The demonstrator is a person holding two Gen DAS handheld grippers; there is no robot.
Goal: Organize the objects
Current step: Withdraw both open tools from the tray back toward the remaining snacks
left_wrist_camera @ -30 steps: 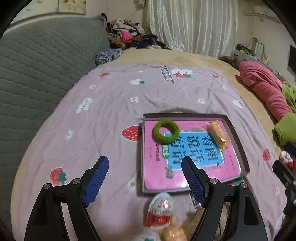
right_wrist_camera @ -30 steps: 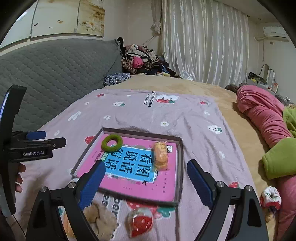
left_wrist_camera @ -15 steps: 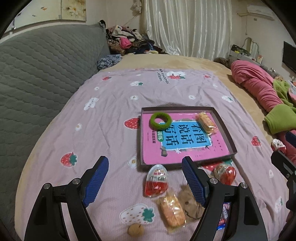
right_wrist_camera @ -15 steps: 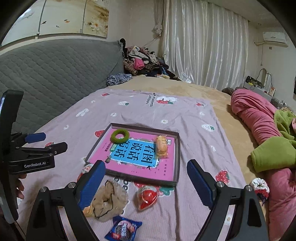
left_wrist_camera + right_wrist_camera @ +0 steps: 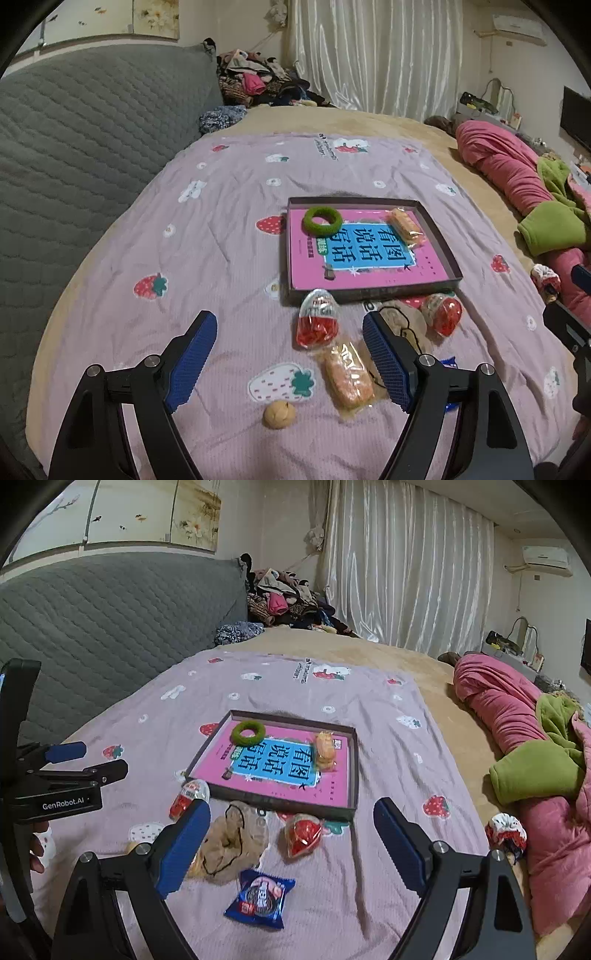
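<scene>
Both tongs hang spread wide over the bed with nothing between their blue pads: the left tongs (image 5: 290, 354) above the near edge of the strawberry-print sheet (image 5: 207, 229), the right tongs (image 5: 291, 836) a little farther right. On the sheet lies a shallow dark tray (image 5: 441, 243) lined with a pink book cover; inside it rest a green ring (image 5: 322, 220) at the far left corner and a wrapped orange snack (image 5: 405, 226) along the right side. Just in front of the tray's near rim sit a red-and-white egg-shaped capsule (image 5: 317, 324), a second red capsule (image 5: 442, 314), and a crumpled tan pouch (image 5: 236, 840) between them. Nearer the cameras lie another wrapped orange snack (image 5: 347, 376), a small round walnut-like nut (image 5: 279, 414), and a blue biscuit packet (image 5: 259, 897). A pink and green blanket (image 5: 517, 738) is heaped along the bed's right side.
</scene>
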